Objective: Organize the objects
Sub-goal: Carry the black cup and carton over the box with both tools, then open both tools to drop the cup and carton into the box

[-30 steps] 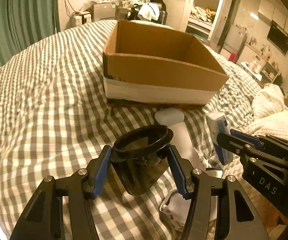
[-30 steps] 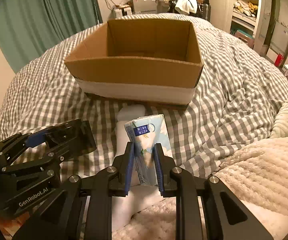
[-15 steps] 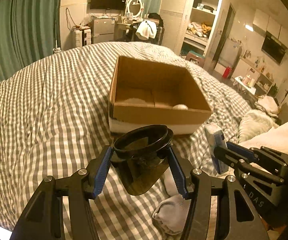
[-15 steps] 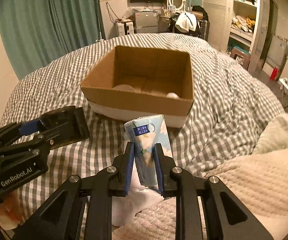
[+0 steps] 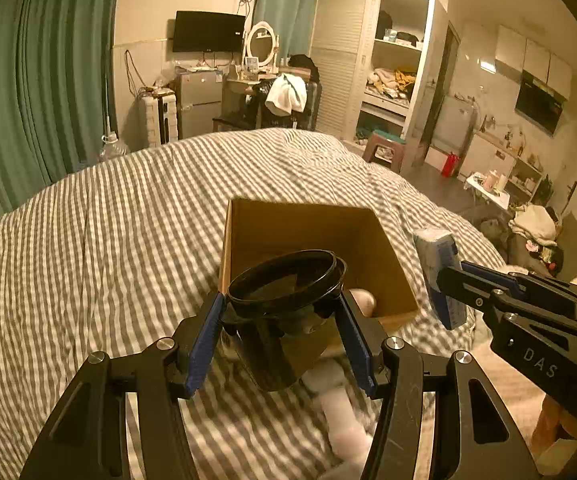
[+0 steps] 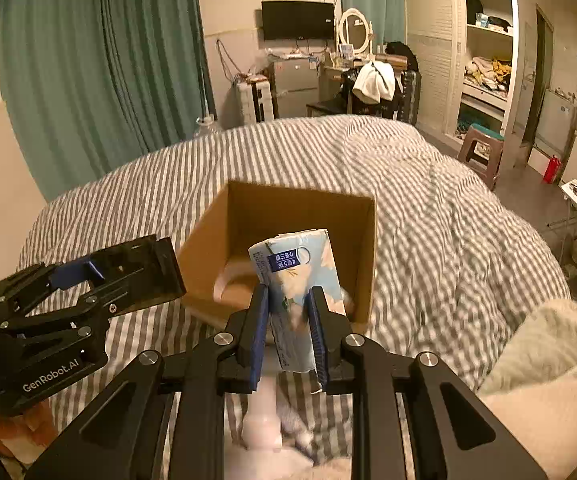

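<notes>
Bed (image 5: pixel 100 240) with grey-and-white checked cover fills the near room. Open cardboard box (image 5: pixel 392 268) sits on the cover, mid-bed; a pale round item in its near right corner, too blurred to name. Left hand-held gripper (image 5: pixel 280 332) clenched on a dark see-through cup (image 5: pixel 280 312), upright, held above the box's near edge. Right hand-held gripper (image 6: pixel 287 336) clenched on a pale blue tissue pack (image 6: pixel 300 276), upright, also in front of the box's near wall. White bottle (image 5: pixel 340 412) lies on the cover under both, near side.
</notes>
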Tool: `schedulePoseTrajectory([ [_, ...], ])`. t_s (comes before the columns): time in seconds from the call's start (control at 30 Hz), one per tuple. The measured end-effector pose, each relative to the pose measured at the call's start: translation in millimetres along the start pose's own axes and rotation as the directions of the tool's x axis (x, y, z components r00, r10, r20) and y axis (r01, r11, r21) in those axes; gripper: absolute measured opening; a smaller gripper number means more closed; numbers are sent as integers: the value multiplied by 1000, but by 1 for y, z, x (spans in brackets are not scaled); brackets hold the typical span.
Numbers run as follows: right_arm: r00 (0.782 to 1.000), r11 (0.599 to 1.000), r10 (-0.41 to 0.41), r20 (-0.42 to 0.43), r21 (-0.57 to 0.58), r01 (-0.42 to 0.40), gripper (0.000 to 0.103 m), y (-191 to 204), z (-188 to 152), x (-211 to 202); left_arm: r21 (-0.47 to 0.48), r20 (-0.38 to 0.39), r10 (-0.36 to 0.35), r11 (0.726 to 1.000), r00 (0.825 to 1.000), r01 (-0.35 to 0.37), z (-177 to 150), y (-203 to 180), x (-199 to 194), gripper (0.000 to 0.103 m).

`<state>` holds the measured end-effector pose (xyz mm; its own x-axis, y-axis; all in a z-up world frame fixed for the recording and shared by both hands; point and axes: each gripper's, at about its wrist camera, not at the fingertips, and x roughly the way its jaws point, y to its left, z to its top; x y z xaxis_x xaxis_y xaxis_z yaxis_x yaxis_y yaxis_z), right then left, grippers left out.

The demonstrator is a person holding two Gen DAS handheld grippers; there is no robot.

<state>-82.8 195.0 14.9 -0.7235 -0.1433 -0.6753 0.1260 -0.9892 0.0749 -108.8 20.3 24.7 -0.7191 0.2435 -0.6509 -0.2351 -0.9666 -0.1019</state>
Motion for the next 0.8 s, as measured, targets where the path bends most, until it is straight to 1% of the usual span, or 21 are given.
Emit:
schedulePoseTrajectory([
  [0.13,1000,1000,9,9,4,-10,19,-6,23,12,-1,5,14,1000,1000,-14,23,2,18,58],
  [0.3,1000,1000,21,0,15,-21,19,-14,45,35,18,19,35,999,999,-36,40,-2,39,58],
  [0.37,1000,1000,26,-12,16,-26,19,-17,50,46,19,13,38,999,999,-38,44,-2,52,58],
  [0.57,997,998,38,-62,56,-35,19,-36,53,91,22,-45,62,998,997,-61,46,0,100,58],
  [0.8,992,994,57,-109,101,-46,19,-59,50,135,56,-90,72,996,993,-67,41,-4,141,58],
])
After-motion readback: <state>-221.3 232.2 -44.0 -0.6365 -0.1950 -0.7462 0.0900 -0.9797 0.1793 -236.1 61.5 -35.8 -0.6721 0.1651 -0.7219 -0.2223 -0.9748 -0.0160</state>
